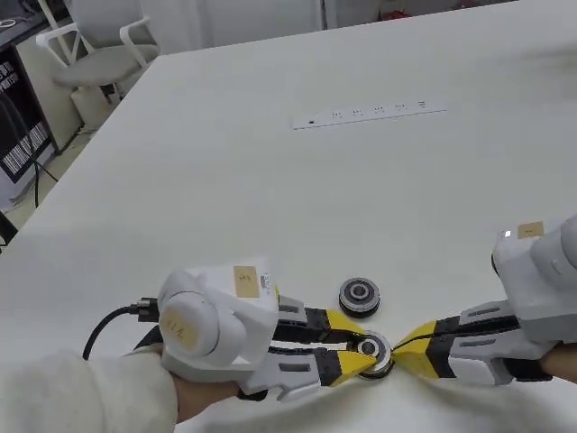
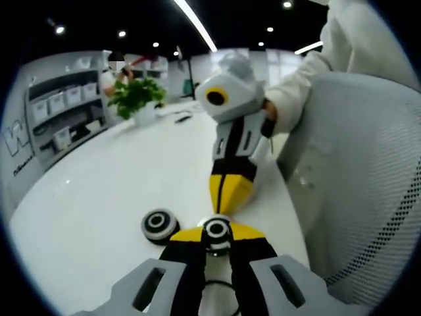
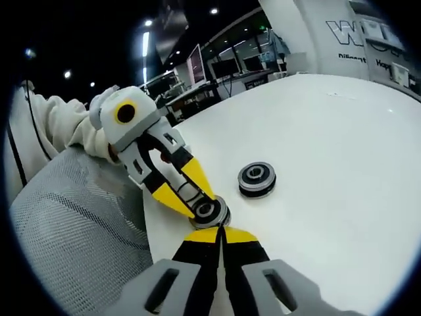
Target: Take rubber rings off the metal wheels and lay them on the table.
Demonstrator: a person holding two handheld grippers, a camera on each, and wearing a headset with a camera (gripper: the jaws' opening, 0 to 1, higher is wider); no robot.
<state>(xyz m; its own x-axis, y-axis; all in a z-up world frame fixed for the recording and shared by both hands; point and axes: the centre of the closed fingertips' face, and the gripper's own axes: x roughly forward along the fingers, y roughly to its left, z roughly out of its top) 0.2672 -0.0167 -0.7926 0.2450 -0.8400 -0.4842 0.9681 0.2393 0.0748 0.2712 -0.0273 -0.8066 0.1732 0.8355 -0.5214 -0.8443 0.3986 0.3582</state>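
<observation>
An office chair (image 1: 99, 56) stands beyond the white table (image 1: 270, 198).

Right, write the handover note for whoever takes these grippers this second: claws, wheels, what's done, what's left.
Left claw: shut on the held wheel, low over the table near its front edge.
Right claw: shut, tips against that wheel's rim; I cannot tell whether it has pinched anything.
Second wheel: flat on the table just beyond, apart from both claws, with its rubber ring on.
Done: no ring laid down yet.
Left: peel the held wheel's ring and lay it down, then do the second wheel.
</observation>
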